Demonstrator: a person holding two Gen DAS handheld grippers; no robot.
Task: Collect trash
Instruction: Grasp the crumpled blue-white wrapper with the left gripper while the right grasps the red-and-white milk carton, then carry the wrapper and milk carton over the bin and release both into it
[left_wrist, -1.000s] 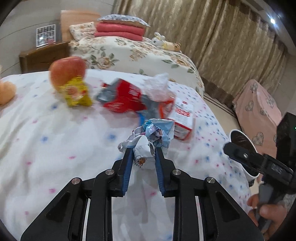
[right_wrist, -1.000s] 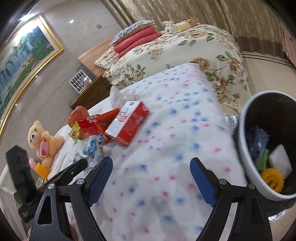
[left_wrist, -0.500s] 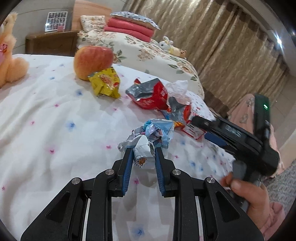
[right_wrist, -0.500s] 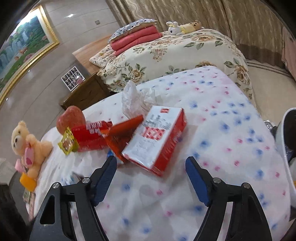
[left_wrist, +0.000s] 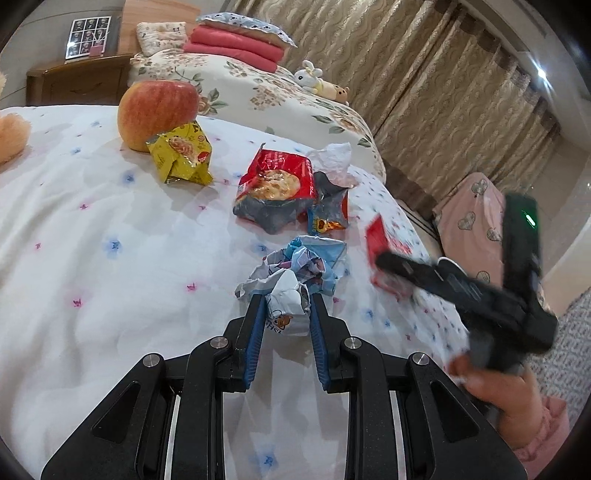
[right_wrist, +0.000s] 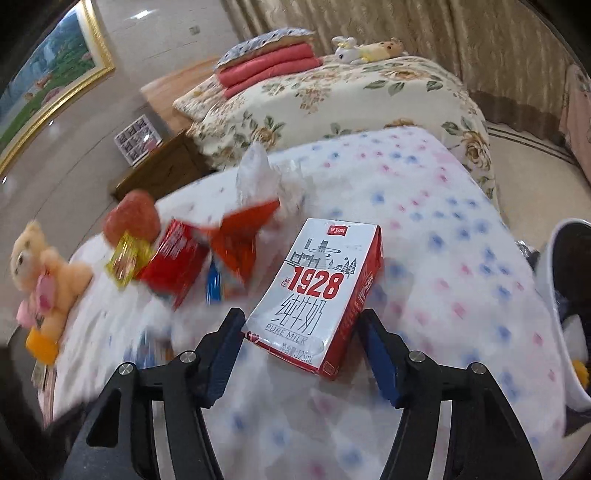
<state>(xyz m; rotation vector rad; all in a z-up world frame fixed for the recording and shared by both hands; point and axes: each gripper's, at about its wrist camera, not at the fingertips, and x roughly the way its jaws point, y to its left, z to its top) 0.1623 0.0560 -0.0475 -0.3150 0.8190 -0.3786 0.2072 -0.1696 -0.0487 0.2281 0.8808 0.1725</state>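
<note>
step in hand: the right gripper (right_wrist: 301, 343) was reaching for the milk carton (right_wrist: 317, 291) lying on the bed (right_wrist: 443, 240), while the left gripper (left_wrist: 286, 317) carried a crumpled wrapper (left_wrist: 295, 273).
left jaws: clenched on the crumpled wrapper, nearly shut, the wad bulging out ahead of the blue pads.
right jaws: partly open and just closing; the carton's near end sat between them, the pads not yet pressing on it.
next move: it looked to call for closing squarely on the carton's sides, then swinging over to the trash bin (right_wrist: 554, 295) at the bed's right edge.
other trash: a red biscuit packet (left_wrist: 275, 184), a yellow snack packet (left_wrist: 183, 155) and a tissue (left_wrist: 332, 157) lay further up the bed.
not trash, by my judgement: the apple (left_wrist: 155, 110) and teddy bear (right_wrist: 40, 273).
</note>
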